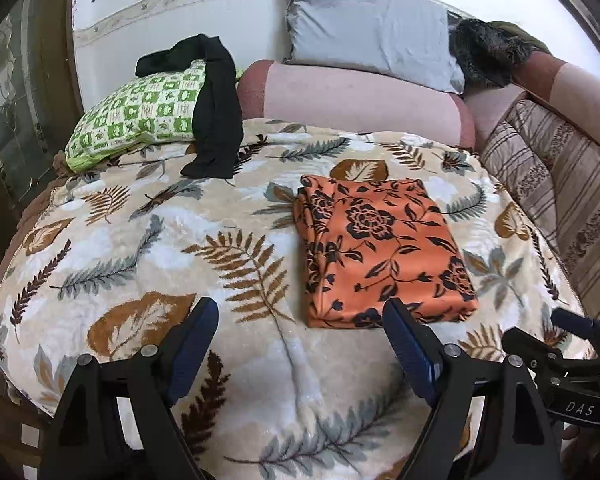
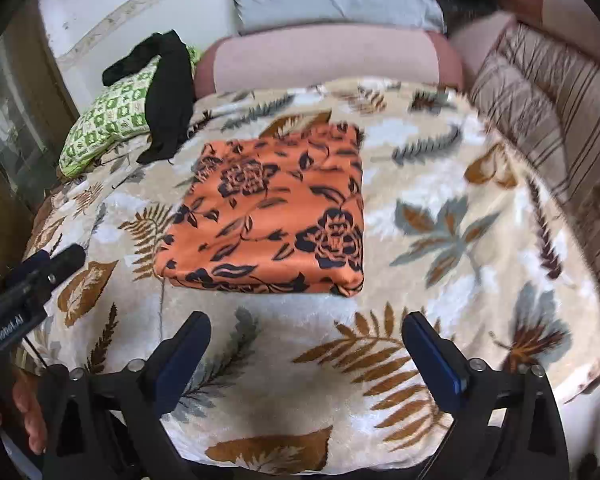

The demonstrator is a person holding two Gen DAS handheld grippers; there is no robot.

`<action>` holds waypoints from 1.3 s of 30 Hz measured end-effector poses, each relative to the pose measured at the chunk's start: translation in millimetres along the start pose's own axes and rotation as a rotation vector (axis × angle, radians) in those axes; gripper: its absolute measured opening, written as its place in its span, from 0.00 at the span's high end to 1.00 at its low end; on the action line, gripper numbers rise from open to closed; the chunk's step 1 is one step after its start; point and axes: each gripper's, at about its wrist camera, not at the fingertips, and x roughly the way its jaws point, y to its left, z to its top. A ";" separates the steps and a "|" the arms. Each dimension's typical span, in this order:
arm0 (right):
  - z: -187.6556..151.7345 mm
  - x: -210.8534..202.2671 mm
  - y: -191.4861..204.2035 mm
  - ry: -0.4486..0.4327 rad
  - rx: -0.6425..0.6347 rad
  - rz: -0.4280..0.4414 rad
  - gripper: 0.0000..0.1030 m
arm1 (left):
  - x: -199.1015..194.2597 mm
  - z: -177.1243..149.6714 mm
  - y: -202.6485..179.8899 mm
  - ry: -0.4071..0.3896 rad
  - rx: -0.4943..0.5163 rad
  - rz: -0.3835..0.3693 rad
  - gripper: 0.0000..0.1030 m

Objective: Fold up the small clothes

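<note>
Both fingers of the left gripper (image 1: 298, 328) stand wide apart at the near edge of the left wrist view, holding nothing, above the leaf-patterned blanket (image 1: 148, 240). Just beyond its right finger lies the orange floral garment (image 1: 379, 248), already folded into a neat rectangle; a black garment (image 1: 216, 120) hangs over the green checked pillow (image 1: 140, 116) far to the left, unfolded. From the right wrist view, the right gripper (image 2: 305, 340) is likewise spread and empty, the folded orange piece just ahead of it, near the middle of the bed. Risks, as I judge them: reaching across for the black garment could drag a finger through the orange stack and undo its folds; the plush blanket may get pinched along with thin fabric; and the two grippers, close together at the near edge, could knock each other.
</note>
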 end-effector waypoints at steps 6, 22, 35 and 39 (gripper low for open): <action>-2.0 -29.4 15.8 -0.077 -0.028 0.015 0.04 | -21.7 2.8 1.0 -0.046 -0.032 -0.008 0.14; -0.6 -46.2 24.0 -0.153 -0.061 -0.013 0.04 | -47.3 7.0 -9.0 -0.144 0.019 0.072 0.08; 13.2 -39.4 27.3 -0.167 -0.080 -0.065 0.04 | -34.7 12.4 -12.1 -0.114 0.014 0.084 0.08; 17.1 -33.7 27.7 -0.154 -0.075 -0.077 0.04 | -28.1 14.2 -12.1 -0.101 0.015 0.090 0.08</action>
